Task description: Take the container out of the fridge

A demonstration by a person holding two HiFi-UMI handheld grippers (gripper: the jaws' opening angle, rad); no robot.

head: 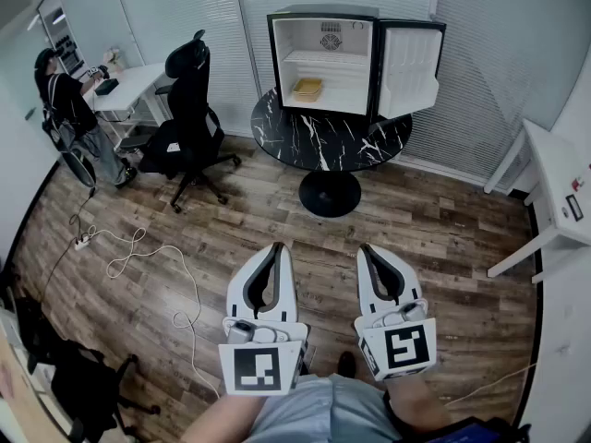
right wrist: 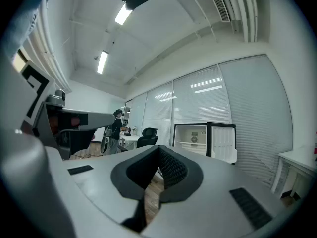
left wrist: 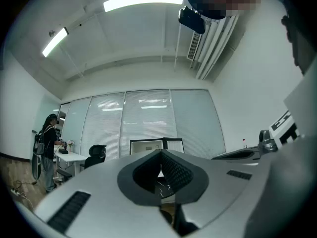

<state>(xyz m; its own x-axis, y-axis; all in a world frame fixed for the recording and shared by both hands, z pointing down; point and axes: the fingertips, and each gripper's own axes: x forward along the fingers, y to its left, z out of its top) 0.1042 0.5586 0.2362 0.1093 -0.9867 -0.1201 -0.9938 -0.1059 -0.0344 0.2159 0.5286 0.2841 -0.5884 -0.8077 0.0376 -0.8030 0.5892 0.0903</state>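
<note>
A small black fridge [head: 337, 58] stands on a round black marble table [head: 314, 141], its door [head: 408, 67] swung open to the right. A yellow container [head: 307, 88] lies on the fridge's lower shelf. My left gripper [head: 275, 247] and right gripper [head: 367, 248] are low over the wooden floor, well short of the table, both shut with nothing between the jaws. The left gripper view shows my shut left gripper [left wrist: 160, 153] with the fridge [left wrist: 148, 145] far behind it. Beyond my shut right gripper [right wrist: 159, 149], the fridge [right wrist: 204, 138] stands open in the right gripper view.
A black office chair [head: 189, 109] stands left of the table. Beside it is a white desk [head: 129, 83] with a person [head: 66, 100] at it. A white cable [head: 138, 247] lies on the floor. A white table [head: 561, 197] is at the right, dark bags [head: 78, 381] at bottom left.
</note>
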